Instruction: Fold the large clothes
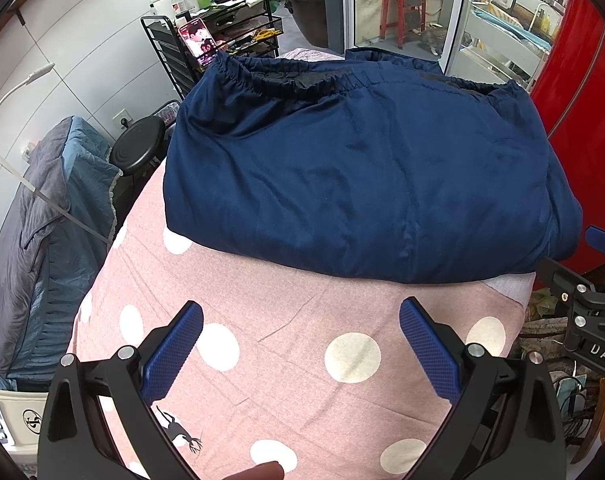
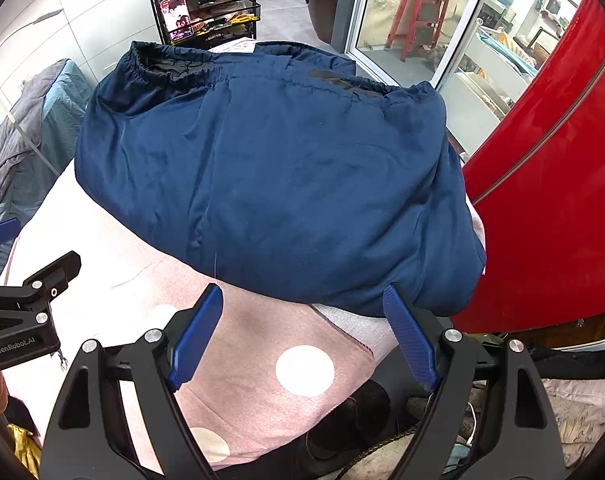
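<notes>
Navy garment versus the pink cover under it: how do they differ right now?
The navy garment is plain and dark; the pink cover is pale with white dots. The garment lies bunched and folded into a thick bundle, with a gathered elastic edge at the far side; the cover lies spread flat. The garment sits on top of the cover. Both are fabric, and neither open gripper touches them.

**Navy garment lay folded on the pink spotted cover**

You had the dark navy garment point(image 1: 362, 168) lying in a thick folded bundle, its elastic gathered hem point(image 2: 174, 68) at the far edge and open enough to show black lining. Its near fold was rounded and its right end overhung the cover's edge.
</notes>
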